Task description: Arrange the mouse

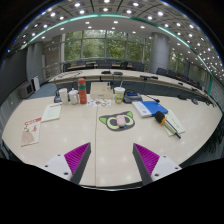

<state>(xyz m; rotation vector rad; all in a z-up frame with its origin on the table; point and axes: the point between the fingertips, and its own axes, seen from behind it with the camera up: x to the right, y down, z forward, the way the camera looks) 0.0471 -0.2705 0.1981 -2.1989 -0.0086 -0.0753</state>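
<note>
Your gripper hangs wide open and empty above the table – the mouse sits on its mat well ahead, likely light, hard and slick, so pinch its flanks.

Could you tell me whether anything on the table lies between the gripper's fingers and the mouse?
Nothing visible does. The gripper is open, and only bare table lies between its fingers and the mouse, which rests on a mouse mat straight ahead. The paper cup stands beyond the mouse.
</note>
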